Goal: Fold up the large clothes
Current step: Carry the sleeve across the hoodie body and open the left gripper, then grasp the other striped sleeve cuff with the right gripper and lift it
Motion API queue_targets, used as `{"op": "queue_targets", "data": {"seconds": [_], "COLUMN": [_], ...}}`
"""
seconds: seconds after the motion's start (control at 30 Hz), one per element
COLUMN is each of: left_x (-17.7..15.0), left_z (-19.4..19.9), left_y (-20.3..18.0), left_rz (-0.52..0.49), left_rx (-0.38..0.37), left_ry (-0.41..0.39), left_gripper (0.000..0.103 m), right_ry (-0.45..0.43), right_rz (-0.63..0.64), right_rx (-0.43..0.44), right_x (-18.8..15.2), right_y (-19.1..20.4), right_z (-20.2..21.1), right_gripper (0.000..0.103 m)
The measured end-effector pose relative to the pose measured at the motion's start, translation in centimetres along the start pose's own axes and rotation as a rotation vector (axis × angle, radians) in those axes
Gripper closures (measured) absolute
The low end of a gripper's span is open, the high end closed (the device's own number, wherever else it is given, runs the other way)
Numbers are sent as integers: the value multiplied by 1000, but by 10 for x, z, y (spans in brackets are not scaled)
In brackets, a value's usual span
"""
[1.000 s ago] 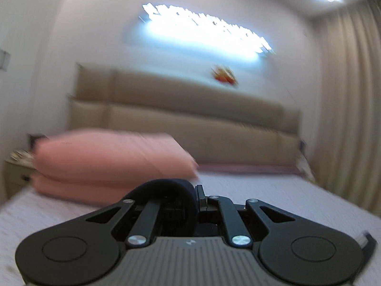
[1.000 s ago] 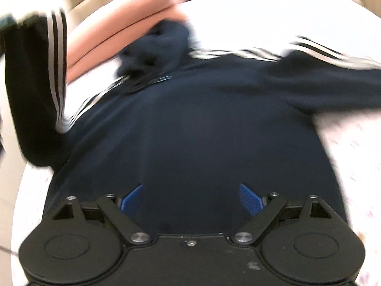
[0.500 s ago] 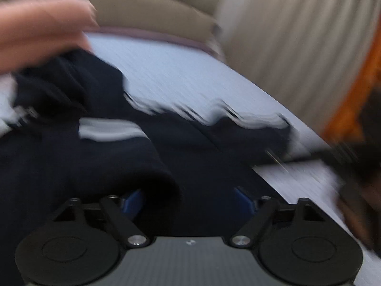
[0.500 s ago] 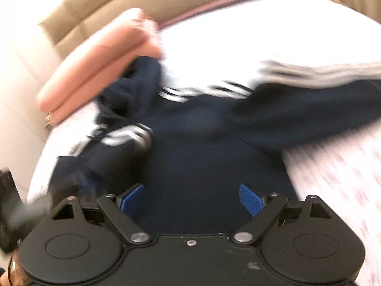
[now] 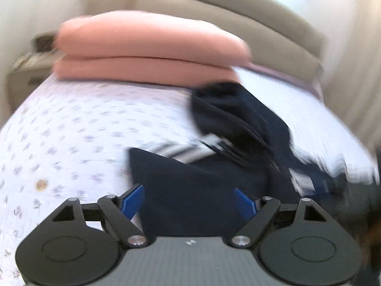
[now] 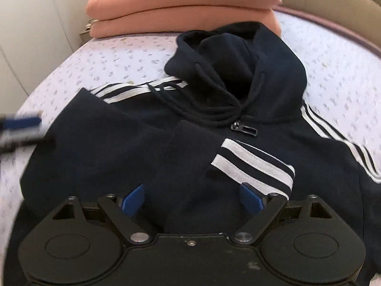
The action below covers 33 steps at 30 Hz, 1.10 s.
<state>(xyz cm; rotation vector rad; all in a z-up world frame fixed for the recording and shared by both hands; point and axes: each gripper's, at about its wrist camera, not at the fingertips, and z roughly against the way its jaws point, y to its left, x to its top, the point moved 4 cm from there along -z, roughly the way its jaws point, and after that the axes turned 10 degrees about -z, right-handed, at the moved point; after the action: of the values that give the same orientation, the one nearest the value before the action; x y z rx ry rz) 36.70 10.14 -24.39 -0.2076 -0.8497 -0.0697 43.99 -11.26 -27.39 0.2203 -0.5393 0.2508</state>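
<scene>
I had both the left gripper (image 5: 189, 199) and the right gripper (image 6: 191, 196) spread wide, gripping nothing, above the navy hoodie (image 6: 166, 143) lying lengthwise on the bed (image 6: 107, 54), hood toward the pink pillows (image 6: 181, 7), no readable writing

Wide bed under a white sheet sprinkled with small purple flowers (image 6: 114, 54), edged at the far side by a padded beige headboard (image 6: 333, 2). Lying flat at the centre, a navy zip-up hooded sweatshirt with white sleeve stripes (image 6: 238, 119), hood toward 12 o'clock. Stacked at 11 o'clock, touching the hood, two salmon-pink pillows (image 6: 181, 2).
</scene>
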Motion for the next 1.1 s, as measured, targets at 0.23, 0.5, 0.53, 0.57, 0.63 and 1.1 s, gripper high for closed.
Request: {"op": "queue_targets", "data": {"seconds": [0.23, 0.5, 0.53, 0.57, 0.63, 1.1], "left_x": [14, 29, 32, 33, 33, 10], "left_z": [-75, -66, -58, -51, -47, -75], "left_y": [55, 56, 56, 58, 63, 70], "left_rz": [164, 160, 170, 182, 214, 132], "left_rx": [-37, -59, -66, -70, -53, -8], "left_ry": [111, -15, -67, -110, -173, -49], "left_gripper": [30, 93, 94, 94, 94, 66], "right_ry": [-22, -154, -228, -306, -463, -368], "right_rz": [107, 93, 4, -55, -174, -811], "right_rx": [-14, -72, -24, 6, 38, 207], "right_x": [-12, -18, -13, -9, -6, -69], "right_y": [12, 13, 1, -10, -39, -233], "right_z": [5, 22, 38, 54, 90, 70], "right_gripper": [0, 88, 88, 88, 88, 6]}}
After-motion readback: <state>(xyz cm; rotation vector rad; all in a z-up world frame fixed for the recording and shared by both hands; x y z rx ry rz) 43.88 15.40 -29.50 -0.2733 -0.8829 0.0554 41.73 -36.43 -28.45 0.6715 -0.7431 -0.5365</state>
